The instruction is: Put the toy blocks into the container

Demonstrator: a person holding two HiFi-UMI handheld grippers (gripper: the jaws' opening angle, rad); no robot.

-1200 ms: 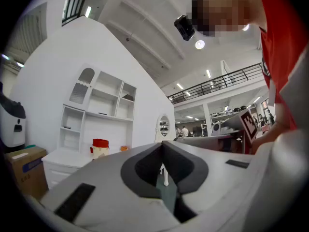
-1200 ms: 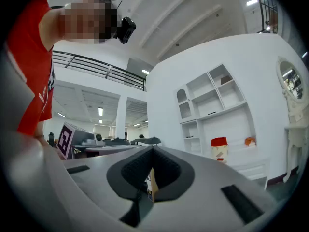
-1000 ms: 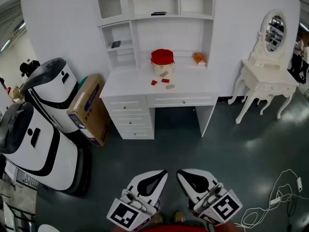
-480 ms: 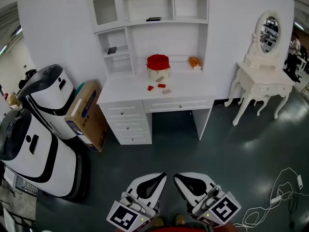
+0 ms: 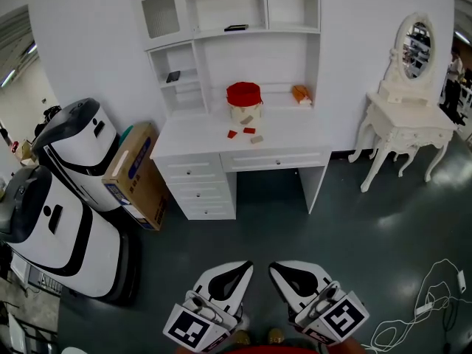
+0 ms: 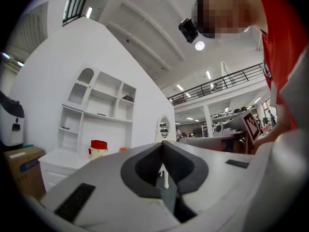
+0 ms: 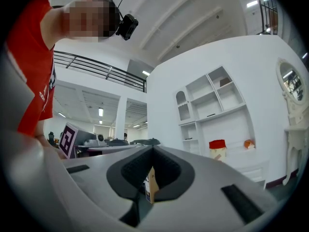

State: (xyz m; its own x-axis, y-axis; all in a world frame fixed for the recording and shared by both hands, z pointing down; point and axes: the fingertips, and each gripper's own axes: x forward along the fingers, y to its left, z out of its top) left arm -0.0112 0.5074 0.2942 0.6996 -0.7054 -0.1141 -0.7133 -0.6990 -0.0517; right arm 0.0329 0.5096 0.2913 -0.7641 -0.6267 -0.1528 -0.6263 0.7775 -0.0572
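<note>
Far ahead on the white desk (image 5: 295, 135) stands a container (image 5: 244, 102) with a red lid. Two red blocks (image 5: 249, 130) and a tan block (image 5: 256, 139) lie loose on the desk in front of it, and another tan block (image 5: 248, 119) leans against it. My left gripper (image 5: 240, 270) and right gripper (image 5: 279, 270) hang side by side low over the dark floor, well short of the desk. Both are shut with nothing in them. The container (image 6: 99, 149) shows small beyond the shut left gripper (image 6: 162, 145). It also shows as the container (image 7: 217, 150) past the shut right gripper (image 7: 152, 149).
The desk carries a shelf unit and an orange object (image 5: 300, 92). Two white and black machines (image 5: 74, 142) and a cardboard box (image 5: 136, 172) stand at its left. A white vanity table with a mirror (image 5: 405, 116) is at the right. Cables (image 5: 435, 301) lie on the floor.
The head view has shifted a little, so the desk sits slightly differently in the picture. Both grippers stay shut and low. The blocks have not moved.
</note>
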